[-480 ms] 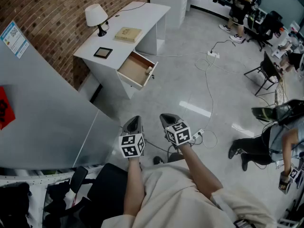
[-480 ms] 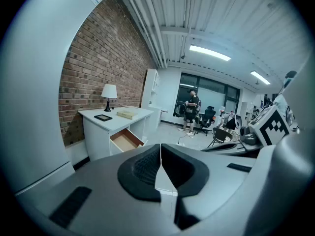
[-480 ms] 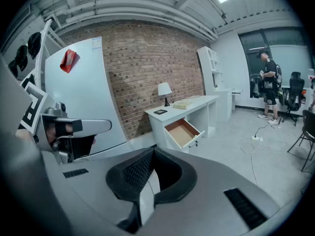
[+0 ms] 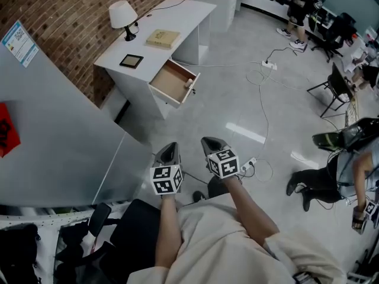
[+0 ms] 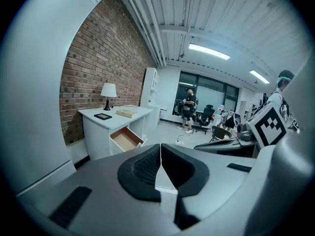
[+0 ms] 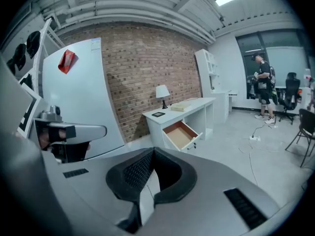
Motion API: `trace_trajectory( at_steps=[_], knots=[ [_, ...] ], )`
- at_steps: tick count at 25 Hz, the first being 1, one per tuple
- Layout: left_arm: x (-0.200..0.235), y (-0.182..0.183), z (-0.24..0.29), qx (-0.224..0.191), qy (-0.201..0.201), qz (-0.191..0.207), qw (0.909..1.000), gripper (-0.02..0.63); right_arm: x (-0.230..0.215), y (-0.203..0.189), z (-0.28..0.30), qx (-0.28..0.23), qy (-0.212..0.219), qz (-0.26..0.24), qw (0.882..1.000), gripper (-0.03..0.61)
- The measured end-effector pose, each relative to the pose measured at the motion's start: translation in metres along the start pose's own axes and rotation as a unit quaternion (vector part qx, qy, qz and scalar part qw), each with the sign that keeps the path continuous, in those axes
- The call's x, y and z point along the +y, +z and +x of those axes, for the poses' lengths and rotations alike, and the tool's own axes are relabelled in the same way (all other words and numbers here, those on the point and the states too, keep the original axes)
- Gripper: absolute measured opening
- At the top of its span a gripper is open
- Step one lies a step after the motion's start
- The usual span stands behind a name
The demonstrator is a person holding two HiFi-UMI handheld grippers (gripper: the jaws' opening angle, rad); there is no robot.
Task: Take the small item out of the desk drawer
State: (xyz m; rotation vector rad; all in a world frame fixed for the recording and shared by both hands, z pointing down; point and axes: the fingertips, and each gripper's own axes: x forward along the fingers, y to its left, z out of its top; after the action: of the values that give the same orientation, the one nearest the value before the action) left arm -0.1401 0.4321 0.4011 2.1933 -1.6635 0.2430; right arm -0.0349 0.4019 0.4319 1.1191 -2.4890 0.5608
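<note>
Both grippers hang side by side over the grey floor (image 4: 237, 99), low in the head view and well apart from the desk (image 4: 180, 13). The left gripper (image 4: 169, 148) has its jaws closed together with nothing between them; its own view shows the two dark pads meeting in one line. The right gripper (image 4: 210, 142) is the same, jaws closed and empty. Each points up the picture, roughly toward the desk.

The one white desk stands against the brick wall (image 4: 77, 16). It has one drawer (image 4: 169, 81), pulled out, its pale wooden inside bare to the eye. The drawer's long axis runs from the desk front out over the floor, toward the lower right in the head view, with its front panel at the far end from the desk. One small pale thing (image 4: 189, 83) sits at the front right corner of the drawer. Whether it is the item or a handle, I cannot tell from here. Both gripper views show the drawer open too, far off beyond the closed jaws.

On the desk are three things: one white lamp (image 4: 122, 13) at the wall end, one tan book (image 4: 163, 38) lying flat, and one dark framed tablet (image 4: 131, 60), also flat.
</note>
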Motion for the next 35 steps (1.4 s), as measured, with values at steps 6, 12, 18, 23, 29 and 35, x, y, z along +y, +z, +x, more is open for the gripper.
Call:
trace_trajectory(
  at_steps=[6,12,18,23,29,35],
  knots=[
    [0.009,-0.007,-0.004,0.005,0.004,-0.009,0.9999,0.020,-0.008,-0.003,-0.001,-0.021,-0.007,0.049,0.999,0.025],
    [0.027,-0.005,0.004,0.006,0.015,-0.012,0.9998,0.020,-0.012,0.004,0.017,-0.027,0.001,0.057,0.998,0.025],
    [0.047,-0.001,0.027,0.006,0.028,-0.019,0.9994,0.020,-0.020,0.008,0.048,-0.019,0.011,0.048,0.999,0.026],
    [0.053,0.007,0.062,0.017,0.021,-0.006,0.9996,0.020,-0.037,0.018,0.083,-0.003,0.020,0.058,0.998,0.025],
    [0.075,0.030,0.116,0.024,0.020,-0.013,0.9994,0.020,-0.066,0.050,0.131,0.005,0.023,0.061,0.998,0.025],
    [0.086,0.046,0.177,0.046,0.007,-0.004,0.9989,0.020,-0.102,0.079,0.171,0.003,0.023,0.080,0.997,0.025]
  ],
)
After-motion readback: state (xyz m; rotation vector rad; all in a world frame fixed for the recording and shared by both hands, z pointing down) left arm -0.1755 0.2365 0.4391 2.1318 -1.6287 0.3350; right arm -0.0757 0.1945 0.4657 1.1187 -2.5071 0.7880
